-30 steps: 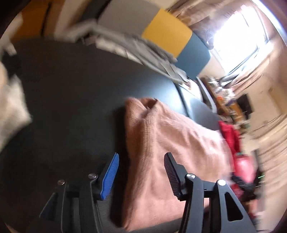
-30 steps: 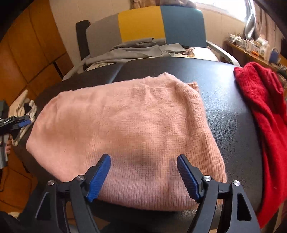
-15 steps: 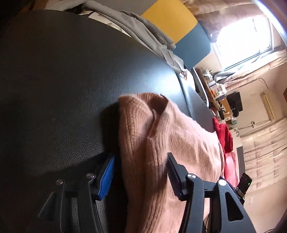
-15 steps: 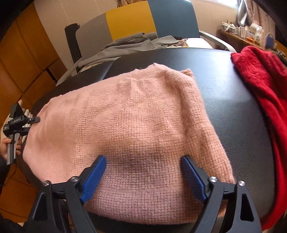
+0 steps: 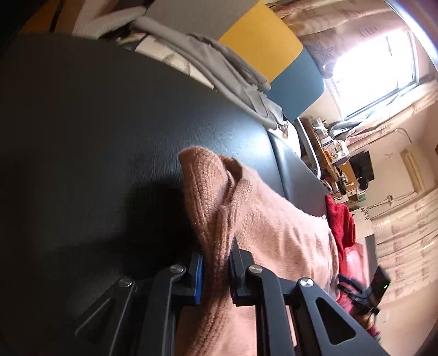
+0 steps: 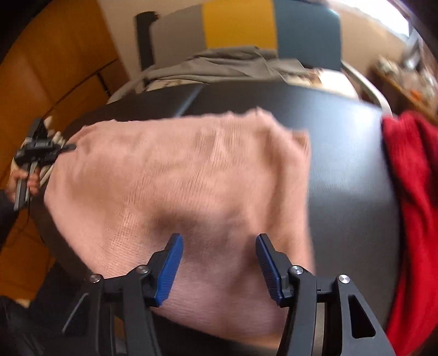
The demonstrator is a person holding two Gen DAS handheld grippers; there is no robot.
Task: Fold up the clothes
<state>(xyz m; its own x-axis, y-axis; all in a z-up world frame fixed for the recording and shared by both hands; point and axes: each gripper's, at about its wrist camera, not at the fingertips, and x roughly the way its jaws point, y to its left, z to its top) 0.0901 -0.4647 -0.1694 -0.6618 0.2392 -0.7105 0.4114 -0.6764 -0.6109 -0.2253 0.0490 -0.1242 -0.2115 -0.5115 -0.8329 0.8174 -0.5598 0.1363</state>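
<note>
- The left gripper (image 5: 215,269) was open around the edge of the pink sweater (image 6: 175,186) a moment ago. Now its two fingers are pressed in tight and pinch a bunched fold of that edge.
- The pinched edge stands up in a little ridge, so the left side of the sweater looks ready to be lifted.
- The pink sweater lies spread out on the black table (image 5: 95,123), from the left edge to about the middle.
- The right gripper (image 6: 219,260) sits over the near side of the sweater. Its blue fingers (image 6: 169,267) are spread apart with knit between them. They are a bit closer together than before, but they do not pinch anything yet.
- The right view is blurry, so that hand seems to be moving.
- I think the right gripper must grab its side next. Then both hands can lift and fold the sweater over.
- A red sweater (image 6: 410,208) waits at the right edge of the table, apart from the pink one.
- Gray clothes (image 6: 227,64) lie on a chair (image 6: 273,24) behind the table.
</note>
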